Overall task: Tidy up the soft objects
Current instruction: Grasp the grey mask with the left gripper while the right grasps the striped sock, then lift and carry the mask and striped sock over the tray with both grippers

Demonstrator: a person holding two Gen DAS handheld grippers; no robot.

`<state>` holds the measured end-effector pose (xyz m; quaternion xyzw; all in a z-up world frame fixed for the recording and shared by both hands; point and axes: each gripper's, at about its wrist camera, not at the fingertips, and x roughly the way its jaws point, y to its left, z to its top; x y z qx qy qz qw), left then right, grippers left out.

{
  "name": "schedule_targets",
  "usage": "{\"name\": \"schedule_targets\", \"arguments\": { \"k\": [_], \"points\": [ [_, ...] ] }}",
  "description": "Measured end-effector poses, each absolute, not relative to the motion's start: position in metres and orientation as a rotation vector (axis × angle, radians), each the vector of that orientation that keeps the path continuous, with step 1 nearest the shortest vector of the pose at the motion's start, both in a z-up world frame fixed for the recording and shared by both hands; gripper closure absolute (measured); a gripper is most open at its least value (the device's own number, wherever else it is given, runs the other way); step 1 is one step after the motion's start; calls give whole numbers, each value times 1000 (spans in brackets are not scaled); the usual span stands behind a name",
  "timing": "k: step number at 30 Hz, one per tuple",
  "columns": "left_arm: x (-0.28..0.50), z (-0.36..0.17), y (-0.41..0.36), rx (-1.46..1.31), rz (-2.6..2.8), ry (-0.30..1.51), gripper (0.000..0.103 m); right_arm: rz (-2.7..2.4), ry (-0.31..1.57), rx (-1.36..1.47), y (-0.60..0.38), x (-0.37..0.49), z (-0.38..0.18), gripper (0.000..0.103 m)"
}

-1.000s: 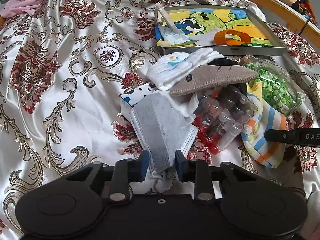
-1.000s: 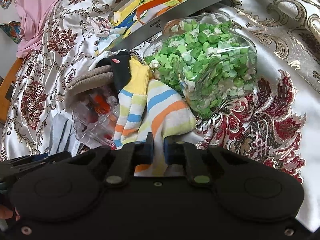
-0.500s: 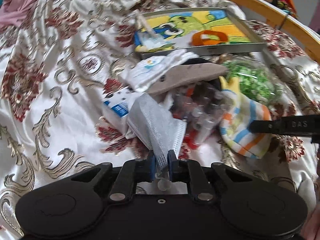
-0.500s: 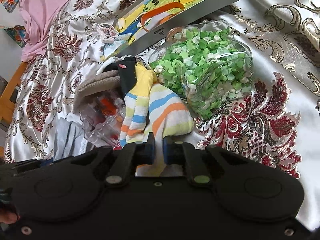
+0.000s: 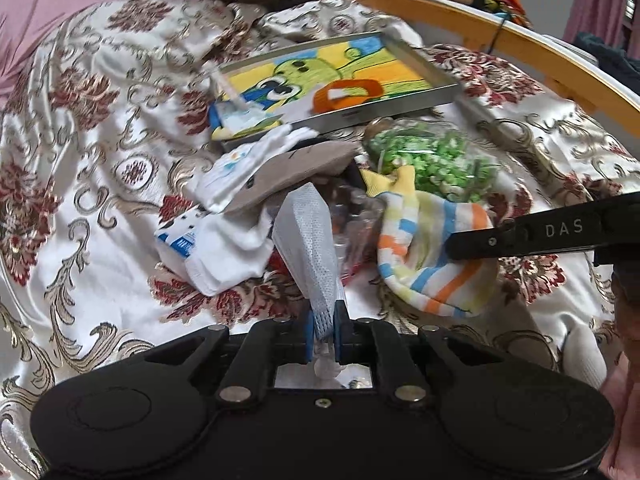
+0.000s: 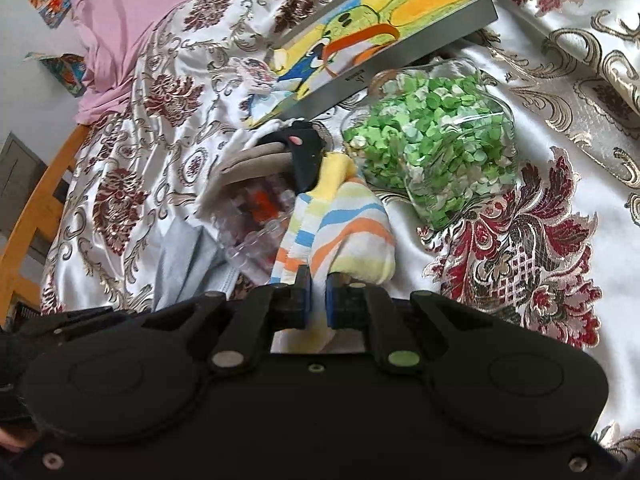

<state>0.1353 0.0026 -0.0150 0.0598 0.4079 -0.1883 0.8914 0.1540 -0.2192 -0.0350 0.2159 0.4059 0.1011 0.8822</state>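
Observation:
A pile of soft things lies on a patterned satin bedspread (image 5: 100,160). My left gripper (image 5: 323,330) is shut on a grey face mask (image 5: 308,244) and lifts its near end off the pile. My right gripper (image 6: 318,298) is shut on a striped sock (image 6: 340,232), which also shows in the left wrist view (image 5: 432,248). Behind lie a white sock (image 5: 224,252), a white baby sock (image 5: 244,164), a tan sock (image 5: 296,168) and a black sock (image 6: 306,156).
A clear bag of green bits (image 6: 432,144) lies right of the pile. A framed cartoon picture (image 5: 332,80) lies behind it. Clear plastic tubes with red contents (image 6: 256,220) sit under the socks. A wooden bed rail (image 5: 520,52) runs along the far right.
My left gripper closed on the grey mask and lifted it up and back, so it now hangs folded. My right gripper stayed shut on the striped sock and drew back slightly.

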Motion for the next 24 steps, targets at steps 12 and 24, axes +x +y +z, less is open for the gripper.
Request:
{"name": "schedule_targets", "arguments": {
  "k": [12, 24],
  "points": [
    [117, 9, 4, 90, -393, 649, 94, 251, 638, 202, -192, 113, 16, 101],
    [107, 22, 1, 88, -396, 522, 94, 236, 481, 40, -173, 91, 51, 101]
  ]
}}
